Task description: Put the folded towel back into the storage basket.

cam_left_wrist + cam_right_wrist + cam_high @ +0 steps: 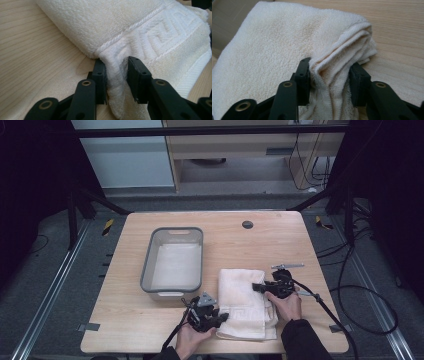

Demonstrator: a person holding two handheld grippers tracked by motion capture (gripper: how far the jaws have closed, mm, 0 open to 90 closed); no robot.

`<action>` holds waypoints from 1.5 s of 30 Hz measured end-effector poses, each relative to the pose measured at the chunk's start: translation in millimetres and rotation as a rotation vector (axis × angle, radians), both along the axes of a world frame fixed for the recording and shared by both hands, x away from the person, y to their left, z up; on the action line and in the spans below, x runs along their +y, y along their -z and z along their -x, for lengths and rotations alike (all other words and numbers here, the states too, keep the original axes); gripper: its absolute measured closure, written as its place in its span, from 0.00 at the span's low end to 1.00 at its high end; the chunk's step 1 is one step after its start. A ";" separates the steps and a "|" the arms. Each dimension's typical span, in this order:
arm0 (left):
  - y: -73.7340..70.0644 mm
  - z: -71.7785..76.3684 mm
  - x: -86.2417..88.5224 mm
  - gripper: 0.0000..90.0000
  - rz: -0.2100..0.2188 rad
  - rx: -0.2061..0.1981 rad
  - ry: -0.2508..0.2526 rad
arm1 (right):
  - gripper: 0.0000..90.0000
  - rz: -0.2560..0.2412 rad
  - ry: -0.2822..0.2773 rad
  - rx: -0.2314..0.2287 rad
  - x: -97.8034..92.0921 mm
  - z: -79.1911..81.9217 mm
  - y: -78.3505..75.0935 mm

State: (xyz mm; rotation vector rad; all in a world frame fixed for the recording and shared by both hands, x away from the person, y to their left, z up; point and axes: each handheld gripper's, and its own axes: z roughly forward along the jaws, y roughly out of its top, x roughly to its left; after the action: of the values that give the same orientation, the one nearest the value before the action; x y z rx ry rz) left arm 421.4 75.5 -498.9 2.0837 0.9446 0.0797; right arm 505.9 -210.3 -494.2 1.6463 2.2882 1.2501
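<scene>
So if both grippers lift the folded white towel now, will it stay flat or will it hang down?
The towel will probably sag between the left gripper and the right gripper: the terry cloth already bunches softly between both pairs of jaws. Its stacked layers may slide apart. It looks light and unlikely to slip.

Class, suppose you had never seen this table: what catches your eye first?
A folded cream terry towel lies at the near right of the pale wooden table, pinched by the left gripper and the right gripper. Left of it stands a grey rectangular plastic tub.
</scene>
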 end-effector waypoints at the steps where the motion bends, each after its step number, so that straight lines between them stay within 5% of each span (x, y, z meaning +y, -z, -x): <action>1: -0.2 -0.5 0.2 0.79 0.004 0.009 -0.002 | 0.68 -0.003 0.000 0.001 -0.1 0.0 -0.4; 7: -0.1 -2.3 2.4 0.88 0.030 0.030 -0.011 | 0.71 -0.009 0.000 -0.002 -0.5 0.8 -3.8; 21: -10.8 4.8 8.5 0.90 0.053 -0.019 -0.004 | 0.72 -0.031 -0.022 -0.103 -1.4 14.1 -31.4; 45: -54.6 16.9 21.3 0.90 0.100 -0.156 0.005 | 0.73 -0.073 -0.024 -0.265 2.4 31.4 -81.9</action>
State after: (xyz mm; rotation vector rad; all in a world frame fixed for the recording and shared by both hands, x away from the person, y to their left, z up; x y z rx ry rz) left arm 404.5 96.8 -444.3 1.9572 0.8319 0.1857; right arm 474.5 -207.9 -412.3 1.3793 2.1334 1.4740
